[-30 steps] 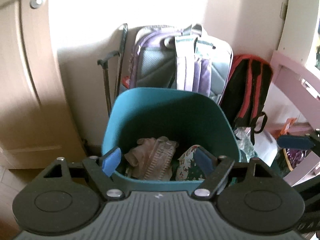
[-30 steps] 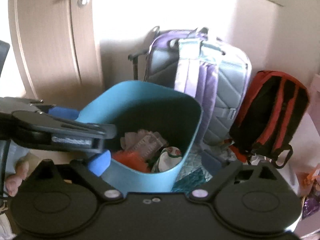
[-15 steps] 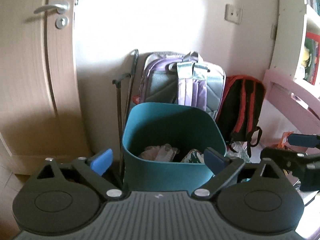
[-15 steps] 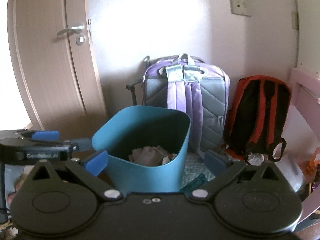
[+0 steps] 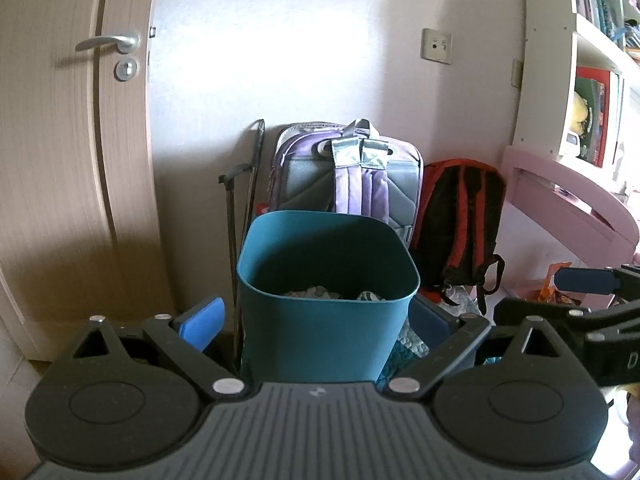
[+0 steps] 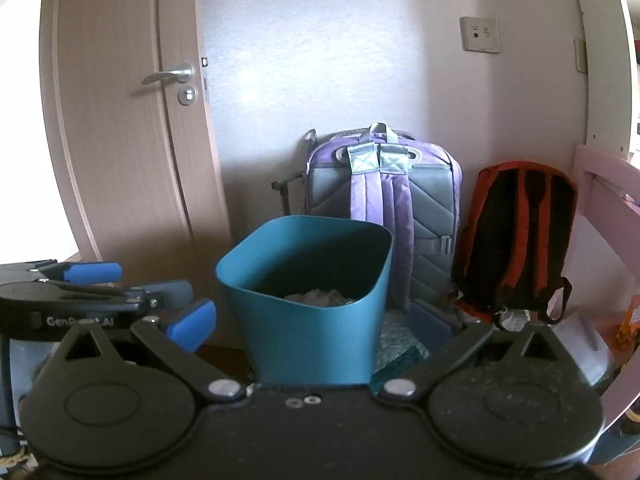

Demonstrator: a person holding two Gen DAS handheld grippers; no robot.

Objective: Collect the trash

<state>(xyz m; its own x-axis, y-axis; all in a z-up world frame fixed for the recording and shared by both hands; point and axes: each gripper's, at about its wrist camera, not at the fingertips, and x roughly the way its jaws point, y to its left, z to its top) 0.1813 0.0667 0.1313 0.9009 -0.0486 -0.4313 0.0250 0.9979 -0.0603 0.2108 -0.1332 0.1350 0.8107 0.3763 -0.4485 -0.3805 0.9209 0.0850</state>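
A teal trash bin [image 5: 326, 300] stands on the floor against the wall; it also shows in the right wrist view [image 6: 308, 304]. Crumpled trash [image 5: 316, 292] lies inside it, only its top showing over the rim. My left gripper [image 5: 316, 322] is open and empty, level with the bin's near wall and a little back from it. My right gripper [image 6: 310, 320] is open and empty, also in front of the bin. The right gripper shows at the right edge of the left wrist view [image 5: 580, 284]; the left gripper shows at the left of the right wrist view [image 6: 92, 276].
A purple and grey backpack [image 5: 348, 172] and a black and orange backpack [image 5: 460, 216] lean on the wall behind the bin. A folded trolley handle [image 5: 244, 216] stands left of them. A wooden door [image 5: 76, 160] is at left; a pink bed frame [image 5: 568, 208] and bookshelf [image 5: 592, 80] at right.
Both grippers have pulled back and up from over the bin. The bin now looks smaller and farther, its contents mostly hidden behind the rim. Both grippers stay open and empty.
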